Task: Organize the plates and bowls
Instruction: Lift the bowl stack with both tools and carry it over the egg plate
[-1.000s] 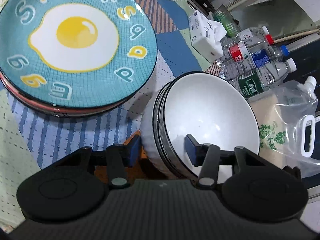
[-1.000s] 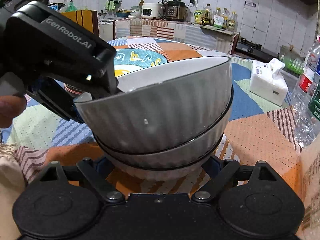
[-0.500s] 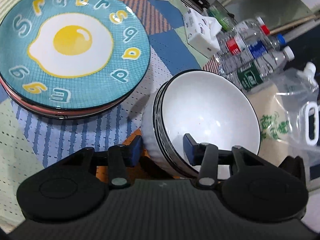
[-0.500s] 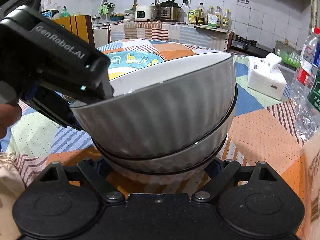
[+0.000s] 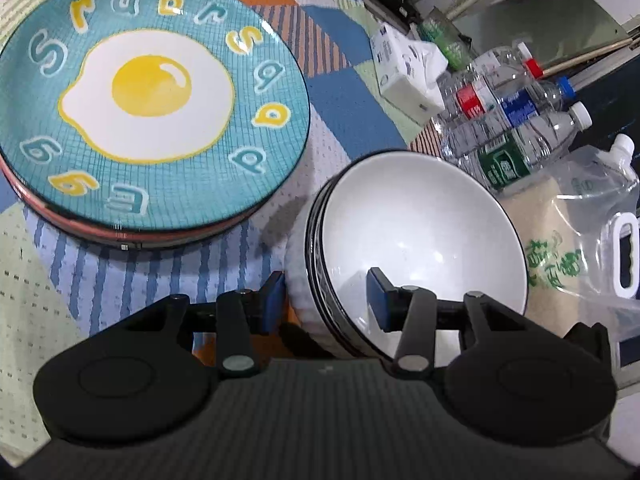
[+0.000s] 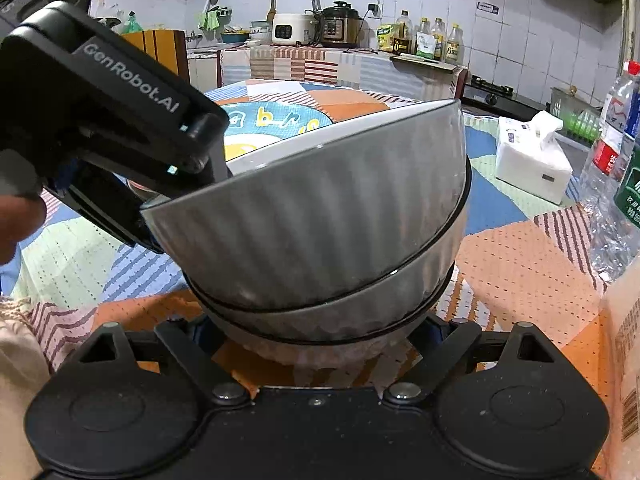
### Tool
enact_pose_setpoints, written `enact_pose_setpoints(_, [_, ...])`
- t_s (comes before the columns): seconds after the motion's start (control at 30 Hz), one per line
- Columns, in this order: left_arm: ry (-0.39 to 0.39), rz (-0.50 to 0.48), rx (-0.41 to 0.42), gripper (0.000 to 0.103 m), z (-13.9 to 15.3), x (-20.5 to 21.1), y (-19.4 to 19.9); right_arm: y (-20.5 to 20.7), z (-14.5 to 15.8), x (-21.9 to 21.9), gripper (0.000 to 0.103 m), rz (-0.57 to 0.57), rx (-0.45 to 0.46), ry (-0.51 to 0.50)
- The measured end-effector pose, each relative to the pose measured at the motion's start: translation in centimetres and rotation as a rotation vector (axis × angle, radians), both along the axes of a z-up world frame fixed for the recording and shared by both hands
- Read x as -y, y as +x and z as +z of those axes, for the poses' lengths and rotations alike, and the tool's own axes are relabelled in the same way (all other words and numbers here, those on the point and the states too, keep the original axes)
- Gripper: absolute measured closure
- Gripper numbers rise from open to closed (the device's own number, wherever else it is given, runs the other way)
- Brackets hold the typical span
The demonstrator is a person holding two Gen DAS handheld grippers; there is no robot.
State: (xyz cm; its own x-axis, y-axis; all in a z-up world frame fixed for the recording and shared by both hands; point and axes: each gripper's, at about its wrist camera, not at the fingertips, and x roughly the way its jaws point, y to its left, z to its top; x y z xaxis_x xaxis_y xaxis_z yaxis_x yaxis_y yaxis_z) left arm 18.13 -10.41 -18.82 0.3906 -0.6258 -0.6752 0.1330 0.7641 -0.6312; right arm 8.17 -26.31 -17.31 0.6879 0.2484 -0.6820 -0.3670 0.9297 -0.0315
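A stack of grey ribbed bowls with white insides [image 5: 420, 232] stands on the patchwork tablecloth, the top bowl tilted [image 6: 328, 216]. My left gripper [image 5: 326, 302] straddles the near rim of the stack, one blue pad outside, one inside, with a gap to the wall. It also shows in the right wrist view [image 6: 120, 160]. My right gripper [image 6: 316, 332] is open around the base of the bottom bowl; its fingertips are mostly hidden. A teal fried-egg plate [image 5: 148, 100] tops a stack of plates to the left.
A tissue pack [image 5: 408, 68], several water bottles [image 5: 512, 132] and a clear plastic jug [image 5: 600, 232] crowd the right side of the bowls. A kitchen counter with appliances [image 6: 320, 28] runs along the far wall.
The top bowl has tilted further, its left rim lower in the right wrist view. The left gripper has shifted slightly; both grippers stay at the bowl stack.
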Motion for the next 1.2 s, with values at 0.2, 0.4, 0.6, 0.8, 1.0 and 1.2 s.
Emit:
enact_pose_setpoints(0.2, [-0.001,0.005,0.027,0.06,0.0,0.1,0.2,1.4,-0.2,-0.2,0.004,0.015,-0.011,0.001])
enact_pose_setpoints(0.4, [-0.012,-0.021,0.018,0.06,0.4,-0.1,-0.7,0.1,0.0,-0.2,0.004,0.031,0.013,-0.016])
enact_pose_setpoints(0.6, [0.011,-0.079,0.038,0.06,3.0,0.0,-1.5,-1.2,1.4,0.1,0.004,0.021,0.019,0.014])
enact_pose_setpoints(0.8, [0.016,-0.102,0.016,0.06,6.0,-1.1,-1.8,-2.5,3.6,-0.3,0.004,0.019,0.053,0.025])
enact_pose_setpoints(1.0, [0.013,-0.08,0.022,0.06,8.4,-3.4,-2.1,-2.7,5.8,-1.9,0.004,0.055,0.108,0.026])
enact_pose_setpoints(1.2, [0.014,-0.076,0.033,0.06,10.2,-6.5,-1.7,-2.1,7.3,-4.4,0.004,0.095,0.13,0.018])
